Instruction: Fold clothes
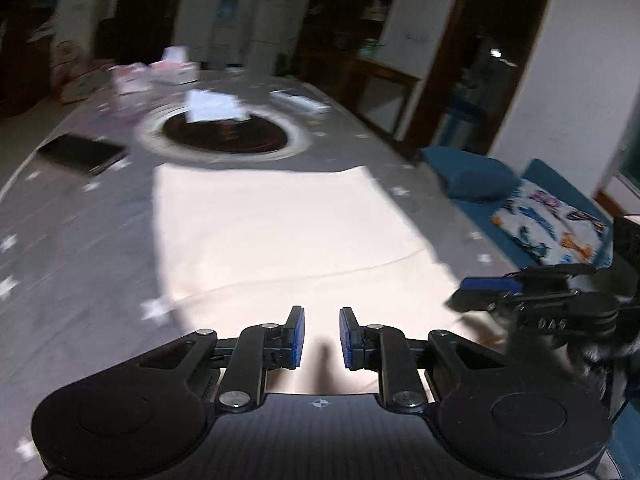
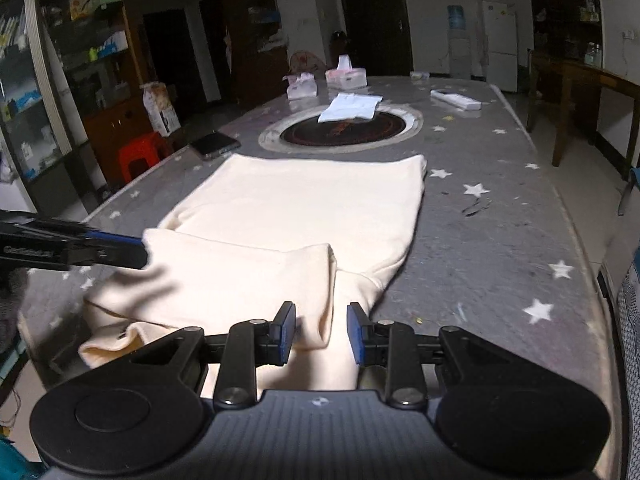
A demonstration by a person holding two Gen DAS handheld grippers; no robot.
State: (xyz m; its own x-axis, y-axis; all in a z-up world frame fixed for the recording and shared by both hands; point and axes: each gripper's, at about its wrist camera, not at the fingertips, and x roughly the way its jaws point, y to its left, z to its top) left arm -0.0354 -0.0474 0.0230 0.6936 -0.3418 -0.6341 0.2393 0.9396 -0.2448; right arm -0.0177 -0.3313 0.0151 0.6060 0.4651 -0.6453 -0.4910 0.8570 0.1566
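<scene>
The cream-coloured fabric garment (image 2: 304,216) lies spread on the grey star-patterned surface (image 2: 500,216), its near part folded over into a thick flap, just short of the round dark inset (image 2: 346,130) in the middle. The left gripper (image 1: 322,338) hovers over the near edge with a narrow gap between its blue pads and nothing between them. That view is pretty smeared, so the folds barely show. The right gripper (image 2: 322,334) has the folded corner sitting between its fingers, but the pads don't look pressed on it, honestly hard to call. The garment's nearest edge is hidden under both gripper bodies. A dark flat phone-like slab (image 2: 216,145) sits off to the left, and a folded white cloth (image 2: 350,107) lies on the inset.
</scene>
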